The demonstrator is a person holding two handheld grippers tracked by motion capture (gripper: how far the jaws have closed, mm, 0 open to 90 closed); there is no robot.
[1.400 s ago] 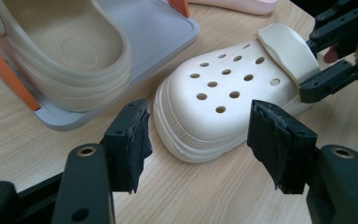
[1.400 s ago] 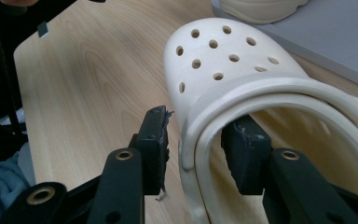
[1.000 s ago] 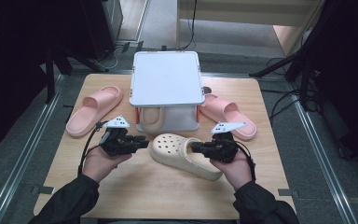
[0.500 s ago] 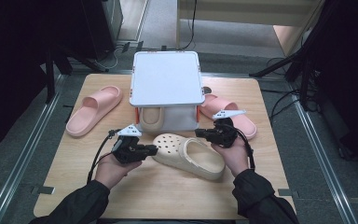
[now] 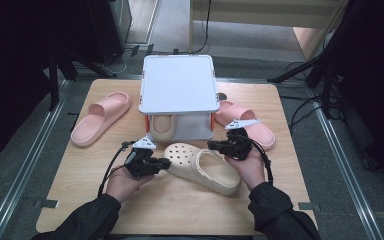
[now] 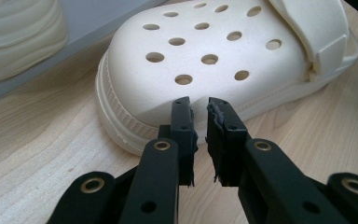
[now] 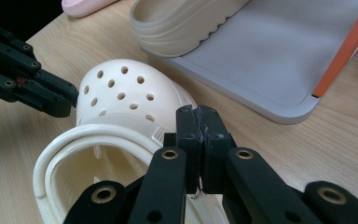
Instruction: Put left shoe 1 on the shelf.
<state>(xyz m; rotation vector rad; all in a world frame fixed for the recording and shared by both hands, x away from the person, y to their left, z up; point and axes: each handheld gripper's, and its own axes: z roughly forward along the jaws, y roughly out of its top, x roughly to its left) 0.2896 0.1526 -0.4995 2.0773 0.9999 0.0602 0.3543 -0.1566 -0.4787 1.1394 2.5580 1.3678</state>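
A cream clog (image 5: pixel 205 167) with holes in its toe lies on the wooden table (image 5: pixel 180 210), toe pointing left. My left gripper (image 5: pixel 167 161) is at the toe. Its jaws have just been closing to a narrow slit (image 6: pixel 199 102), with nothing between them and the tips at the toe's front (image 6: pixel 205 51). My right gripper (image 5: pixel 211 145) hovers by the clog's far side near the strap. Its jaws (image 7: pixel 198 111) are shut pad to pad over the clog's rim (image 7: pixel 116 107). The left gripper (image 7: pixel 51 100) also appears at the toe in the right gripper view.
A white two-tier rack (image 5: pixel 178 82) stands behind the clog, with a second cream clog (image 5: pixel 161 127) on its lower shelf. A pink slide (image 5: pixel 100 117) lies at the left and another (image 5: pixel 247 122) at the right of the rack.
My left gripper has moved right to the clog's toe and its jaws have narrowed. My right gripper has shifted back along the clog's far side and shut. The clog stays in place.
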